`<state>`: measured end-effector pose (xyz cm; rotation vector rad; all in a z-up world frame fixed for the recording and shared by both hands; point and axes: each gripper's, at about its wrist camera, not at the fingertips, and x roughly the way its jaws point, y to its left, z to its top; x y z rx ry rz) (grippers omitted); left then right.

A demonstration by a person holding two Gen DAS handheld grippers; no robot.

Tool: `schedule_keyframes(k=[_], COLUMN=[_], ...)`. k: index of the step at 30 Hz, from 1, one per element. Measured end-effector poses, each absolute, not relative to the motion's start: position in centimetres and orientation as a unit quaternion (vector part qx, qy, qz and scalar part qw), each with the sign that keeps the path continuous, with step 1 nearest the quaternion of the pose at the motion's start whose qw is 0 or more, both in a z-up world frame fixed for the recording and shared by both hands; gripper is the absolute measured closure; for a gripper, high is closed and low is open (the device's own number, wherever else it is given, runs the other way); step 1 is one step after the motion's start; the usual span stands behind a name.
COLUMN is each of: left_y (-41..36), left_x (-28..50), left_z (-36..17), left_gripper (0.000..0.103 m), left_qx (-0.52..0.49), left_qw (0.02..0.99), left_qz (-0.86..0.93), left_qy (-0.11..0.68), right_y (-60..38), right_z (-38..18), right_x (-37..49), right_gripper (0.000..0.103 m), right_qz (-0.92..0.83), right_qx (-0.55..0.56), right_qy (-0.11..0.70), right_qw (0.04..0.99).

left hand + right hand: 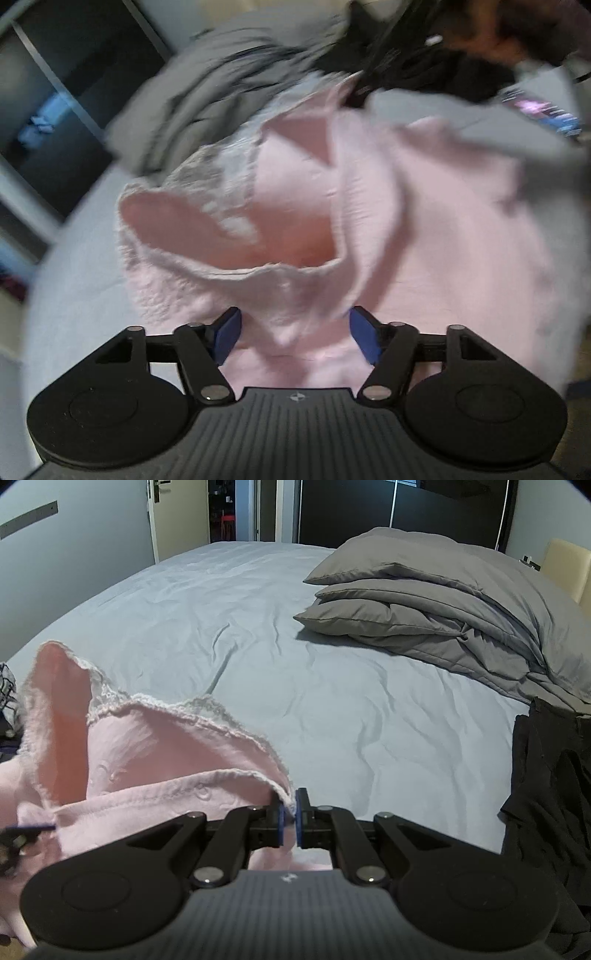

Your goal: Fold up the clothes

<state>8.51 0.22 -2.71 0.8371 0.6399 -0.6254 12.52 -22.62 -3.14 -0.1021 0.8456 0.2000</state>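
A pink garment with a lace-trimmed edge [332,206] hangs bunched over the pale blue bed sheet [74,280]. My left gripper [293,334] is open, its blue pads on either side of a fold of the pink cloth without pinching it. My right gripper [290,818] is shut on a corner of the pink garment [155,775] at its frayed hem and holds it up above the bed sheet [295,657]. The left wrist view is blurred by motion. The other gripper shows dark at the top right of the left wrist view [369,88].
A folded grey duvet with pillows [443,605] lies at the back right of the bed. A black garment [554,794] lies at the right edge. A patterned cloth [7,698] sits at the far left. Dark wardrobe doors [369,509] stand behind.
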Motion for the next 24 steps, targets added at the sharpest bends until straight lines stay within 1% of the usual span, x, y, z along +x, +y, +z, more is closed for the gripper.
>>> schedule_keyframes(k=[1, 3, 4, 6, 7, 8, 9, 10, 11, 14, 19, 20, 21, 23, 24], left_y=[0.1, -0.2, -0.5, -1.1, -1.3, -1.3, -1.2, -1.0, -0.9, -0.3, 2.1, 2.8, 3.6, 5.1, 5.8], left_x=[8.6, 8.8, 8.8, 8.8, 9.0, 9.3, 9.4, 9.6, 9.7, 10.1, 10.4, 10.6, 10.9, 11.3, 11.4], left_z=[-2.8, -2.9, -2.9, -2.9, -2.8, -2.8, -2.6, -2.4, -2.1, -1.2, 2.8, 3.7, 4.5, 6.0, 6.6], left_gripper=[0.050, 0.051, 0.055, 0.066, 0.078, 0.084, 0.087, 0.093, 0.096, 0.099, 0.100, 0.100, 0.100, 0.100, 0.100], left_qx=[0.389, 0.380, 0.381, 0.385, 0.383, 0.379, 0.375, 0.369, 0.364, 0.346, 0.317, 0.309, 0.301, 0.289, 0.284], left_qw=[0.824, 0.836, 0.838, 0.840, 0.839, 0.838, 0.838, 0.838, 0.839, 0.842, 0.867, 0.875, 0.883, 0.896, 0.900], left_qz=[-0.285, -0.271, -0.268, -0.264, -0.264, -0.264, -0.266, -0.268, -0.270, -0.278, -0.261, -0.250, -0.234, -0.205, -0.193], left_qy=[0.297, 0.289, 0.285, 0.276, 0.283, 0.291, 0.295, 0.298, 0.301, 0.307, 0.282, 0.277, 0.274, 0.268, 0.267], right_y=[-22.6, -22.6, -22.6, -22.7, -22.8, -22.8, -22.9, -23.0, -23.1, -23.5, -24.4, -24.2, -24.1, -23.8, -23.5], right_z=[-3.0, -2.8, -2.7, -2.6, -2.6, -2.5, -2.4, -2.4, -2.3, -2.3, -2.0, -2.0, -1.9, -1.8, -1.8], right_x=[12.5, 12.4, 12.4, 12.3, 12.2, 12.1, 12.0, 12.0, 11.9, 11.7, 11.1, 10.9, 10.7, 10.1, 9.7], right_gripper=[0.096, 0.096, 0.096, 0.096, 0.096, 0.096, 0.096, 0.096, 0.096, 0.093, 0.091, 0.087, 0.069, 0.041, 0.041], right_qz=[0.098, 0.100, 0.101, 0.102, 0.103, 0.103, 0.103, 0.103, 0.103, 0.102, 0.133, 0.143, 0.152, 0.171, 0.181], right_qx=[-0.049, -0.047, -0.047, -0.046, -0.045, -0.044, -0.043, -0.043, -0.042, -0.041, -0.017, -0.019, -0.020, -0.024, -0.030], right_qy=[0.409, 0.407, 0.406, 0.405, 0.404, 0.403, 0.402, 0.402, 0.401, 0.400, 0.393, 0.392, 0.390, 0.386, 0.383], right_qw=[0.906, 0.907, 0.907, 0.907, 0.908, 0.908, 0.909, 0.909, 0.909, 0.910, 0.910, 0.909, 0.908, 0.906, 0.905])
